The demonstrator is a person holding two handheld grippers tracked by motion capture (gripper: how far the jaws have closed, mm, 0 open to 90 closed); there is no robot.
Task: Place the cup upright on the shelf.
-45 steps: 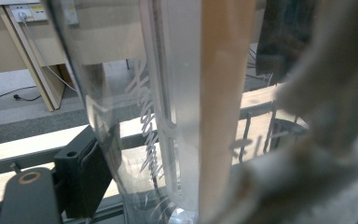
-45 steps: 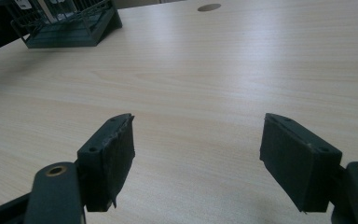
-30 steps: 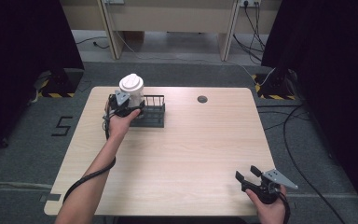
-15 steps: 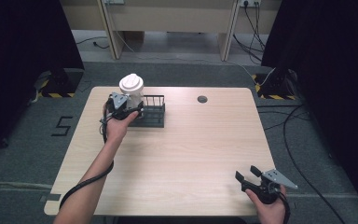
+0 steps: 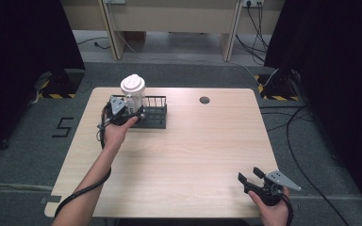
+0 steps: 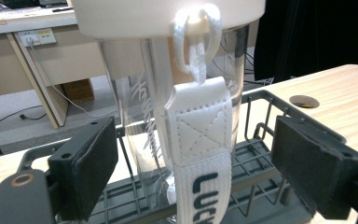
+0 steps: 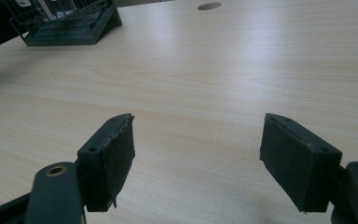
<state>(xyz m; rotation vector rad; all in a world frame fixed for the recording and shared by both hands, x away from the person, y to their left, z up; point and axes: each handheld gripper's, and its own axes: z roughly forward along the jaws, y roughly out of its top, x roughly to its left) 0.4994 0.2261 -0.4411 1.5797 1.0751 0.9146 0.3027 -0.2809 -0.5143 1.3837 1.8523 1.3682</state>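
**Closing squarely on the bottle in the rack**

My left gripper (image 5: 128,112), upper left of the high view, has its fingers (image 6: 85,163) apart on either side of the clear bottle (image 6: 168,116), not yet touching it; the bottle stands upright in the dark wire rack (image 5: 153,114) near the desk (image 5: 193,155) far edge, white lid (image 5: 132,84) on top, a white strap (image 6: 200,154) hanging down its front. To grip well, I judge I should centre the body between the pads, keep the strap from bunching under either one, then close evenly; the rack's rails sit close. My right gripper (image 5: 253,181), lower right, rests idle, fingers (image 7: 108,158) apart over bare wood.
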